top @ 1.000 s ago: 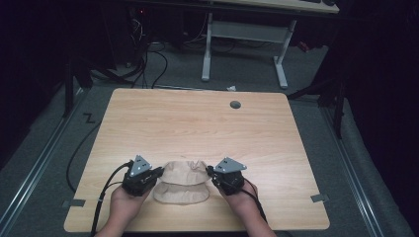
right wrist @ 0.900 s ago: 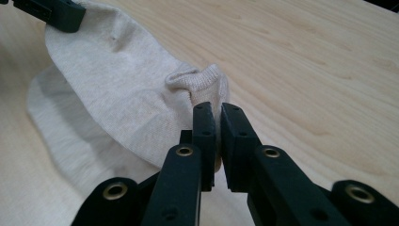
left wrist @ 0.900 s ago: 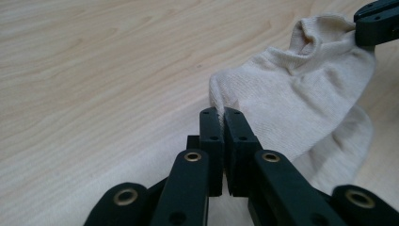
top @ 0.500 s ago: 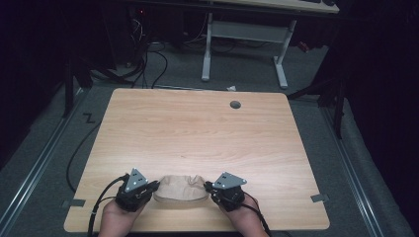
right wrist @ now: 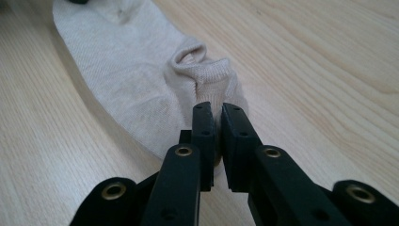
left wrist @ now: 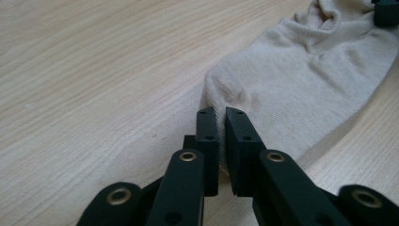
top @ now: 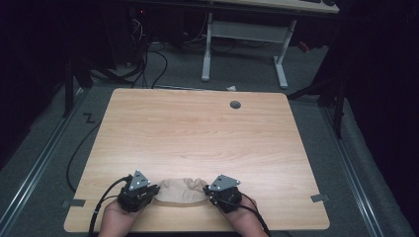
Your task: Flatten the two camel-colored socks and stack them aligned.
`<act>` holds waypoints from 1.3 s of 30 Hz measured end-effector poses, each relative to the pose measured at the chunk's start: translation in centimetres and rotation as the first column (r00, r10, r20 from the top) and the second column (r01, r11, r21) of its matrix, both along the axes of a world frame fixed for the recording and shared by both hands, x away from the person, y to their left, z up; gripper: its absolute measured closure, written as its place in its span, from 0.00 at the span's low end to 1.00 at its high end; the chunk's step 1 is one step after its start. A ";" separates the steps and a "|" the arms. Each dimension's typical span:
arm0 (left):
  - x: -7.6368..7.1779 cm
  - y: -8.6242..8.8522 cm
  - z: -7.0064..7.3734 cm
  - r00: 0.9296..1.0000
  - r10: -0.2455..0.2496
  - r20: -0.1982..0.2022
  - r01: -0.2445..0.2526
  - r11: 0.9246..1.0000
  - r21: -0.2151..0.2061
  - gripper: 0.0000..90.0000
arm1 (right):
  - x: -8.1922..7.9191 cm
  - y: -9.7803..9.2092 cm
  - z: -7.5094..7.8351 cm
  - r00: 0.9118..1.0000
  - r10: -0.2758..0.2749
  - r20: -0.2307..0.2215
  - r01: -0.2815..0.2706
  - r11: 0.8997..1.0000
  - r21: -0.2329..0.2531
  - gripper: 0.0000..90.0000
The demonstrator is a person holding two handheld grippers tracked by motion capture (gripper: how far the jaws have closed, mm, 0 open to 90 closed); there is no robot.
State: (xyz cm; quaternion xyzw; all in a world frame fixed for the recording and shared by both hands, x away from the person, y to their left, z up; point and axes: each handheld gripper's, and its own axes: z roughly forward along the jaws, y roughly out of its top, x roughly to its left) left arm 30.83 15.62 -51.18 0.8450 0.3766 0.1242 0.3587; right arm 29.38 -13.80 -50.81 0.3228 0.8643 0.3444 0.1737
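Note:
A beige sock (top: 181,191) lies stretched flat on the wooden table (top: 197,133), close to its near edge. My left gripper (top: 150,192) is shut on the sock's left end; in the left gripper view the sock (left wrist: 301,80) runs away from the pinching jaws of that left gripper (left wrist: 221,117). My right gripper (top: 210,193) is shut on the other end. The right gripper view has the right gripper (right wrist: 217,113) clamping the ribbed cuff of the sock (right wrist: 141,70), whose opening is puckered just past the jaws.
A round cable hole (top: 235,104) sits near the table's far edge. Behind the table stands a white desk frame (top: 242,44) on grey floor, with cables (top: 148,59) at the far left. Tape marks (top: 320,198) flank the table's near corners.
Both grippers have drawn back toward the near edge, pulling the sock with them. The sock went from a loose heap to a flatter, stretched shape.

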 end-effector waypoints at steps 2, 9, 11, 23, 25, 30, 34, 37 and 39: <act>0.1 -0.1 -0.1 1.000 -0.002 -0.005 0.002 1.000 0.003 0.90 | 0.0 0.0 -0.3 1.000 0.005 -0.011 -0.006 1.000 -0.009 0.93; 0.4 -0.3 -0.3 1.000 -0.022 -0.011 0.022 0.999 -0.036 0.72 | 0.3 -0.4 -0.5 0.999 -0.005 -0.036 0.004 1.000 -0.012 0.85; 0.4 -0.1 0.2 1.000 -0.023 0.012 0.023 0.997 -0.069 0.64 | 0.5 -1.0 0.0 1.000 -0.020 -0.018 0.020 1.000 0.021 0.78; 4.7 8.0 -0.4 0.956 0.289 0.058 -0.286 0.957 -0.055 0.50 | 4.9 -9.5 -0.6 0.937 -0.347 0.045 0.342 0.936 0.085 0.58; 4.9 8.8 -0.5 0.945 0.323 0.042 -0.319 0.944 -0.083 0.49 | 5.5 -10.6 -1.1 0.921 -0.388 0.029 0.385 0.920 0.072 0.58; 4.6 7.8 -0.2 0.954 0.287 0.088 -0.284 0.958 -0.049 0.48 | 5.7 -11.5 -1.2 0.905 -0.426 0.012 0.424 0.902 0.085 0.59; 4.7 7.5 -0.5 0.957 0.278 0.079 -0.277 0.960 -0.033 0.48 | 5.7 -11.2 -1.3 0.910 -0.413 0.016 0.412 0.909 0.065 0.59; 4.8 7.7 -0.5 0.956 0.282 0.074 -0.280 0.959 -0.045 0.48 | 5.8 -11.3 -1.4 0.909 -0.417 0.009 0.416 0.907 0.064 0.59; 4.8 7.7 -0.5 0.956 0.283 0.072 -0.280 0.959 -0.044 0.48 | 5.8 -11.2 -1.3 0.909 -0.416 0.009 0.415 0.907 0.075 0.59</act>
